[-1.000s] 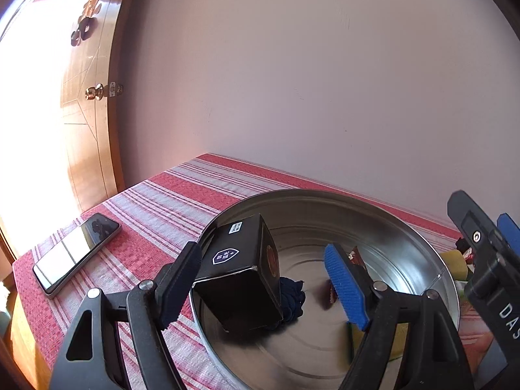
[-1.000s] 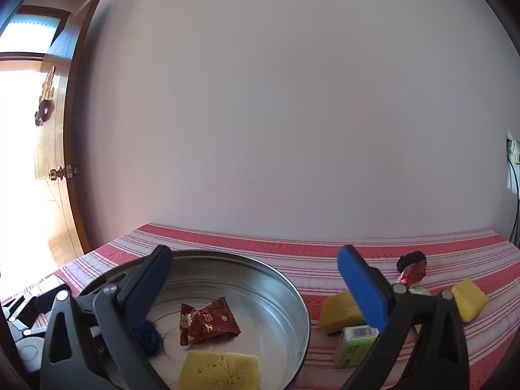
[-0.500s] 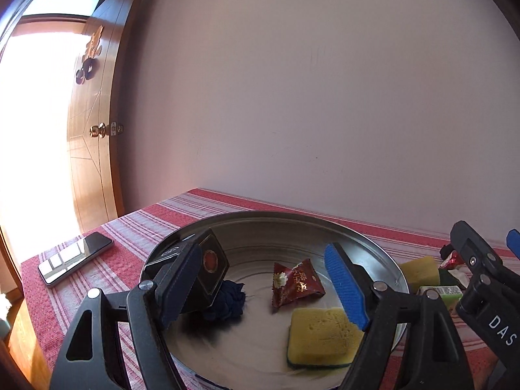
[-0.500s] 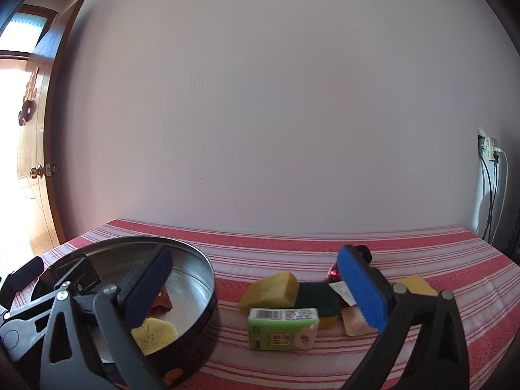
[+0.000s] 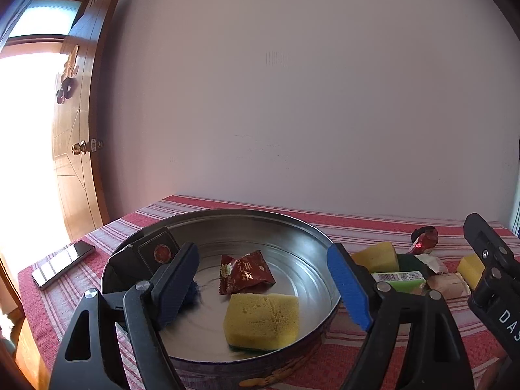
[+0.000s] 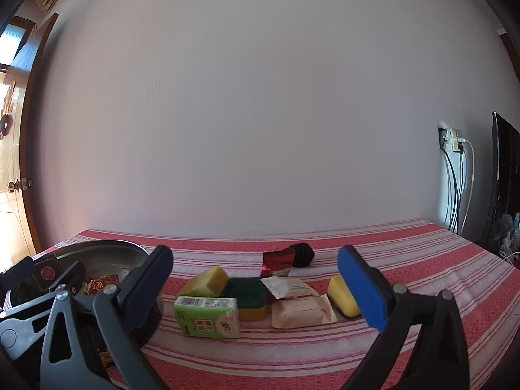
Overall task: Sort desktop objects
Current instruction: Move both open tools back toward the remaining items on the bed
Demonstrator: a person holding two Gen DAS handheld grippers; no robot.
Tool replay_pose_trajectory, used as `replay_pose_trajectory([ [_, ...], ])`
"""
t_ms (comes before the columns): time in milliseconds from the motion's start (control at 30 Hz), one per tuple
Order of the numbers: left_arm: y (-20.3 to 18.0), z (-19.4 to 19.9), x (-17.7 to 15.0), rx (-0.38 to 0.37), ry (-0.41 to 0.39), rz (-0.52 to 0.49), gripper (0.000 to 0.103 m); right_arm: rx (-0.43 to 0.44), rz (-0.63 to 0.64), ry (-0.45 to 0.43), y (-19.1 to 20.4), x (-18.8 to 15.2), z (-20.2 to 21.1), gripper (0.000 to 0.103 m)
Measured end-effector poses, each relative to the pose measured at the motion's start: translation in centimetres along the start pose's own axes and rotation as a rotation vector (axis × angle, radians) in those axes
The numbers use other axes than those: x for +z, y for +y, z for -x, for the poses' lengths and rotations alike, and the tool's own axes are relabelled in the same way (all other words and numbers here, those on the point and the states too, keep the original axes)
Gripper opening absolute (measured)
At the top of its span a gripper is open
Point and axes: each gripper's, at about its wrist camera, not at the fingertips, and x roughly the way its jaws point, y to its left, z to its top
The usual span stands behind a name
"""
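A smartphone lies flat on the red striped tablecloth, well left of the left jaws. Far right of the right jaws, cables hang from a wall socket.

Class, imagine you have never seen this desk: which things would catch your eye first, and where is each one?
The big round metal tin at the left of the striped tablecloth draws the eye first; it holds a yellow sponge, a red snack packet and a black box. To its right lies a loose cluster, with a bright green carton nearest the camera. Both the left gripper and the right gripper frame the views, open and empty.
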Motion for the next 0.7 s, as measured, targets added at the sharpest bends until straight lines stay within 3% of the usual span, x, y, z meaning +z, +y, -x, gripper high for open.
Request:
replay_pose_trajectory([
  [333,-2.8,0.3,-0.2,-0.064,0.001,-0.078,0.087,-0.072,-0.102,0.019,-5.0,0.0,0.4,0.103],
  [700,-6.6,0.2,-0.2,-0.102,0.015,-0.128,0.087,-0.157,-0.050,-0.037,-7.7,0.3,1.5,0.103],
])
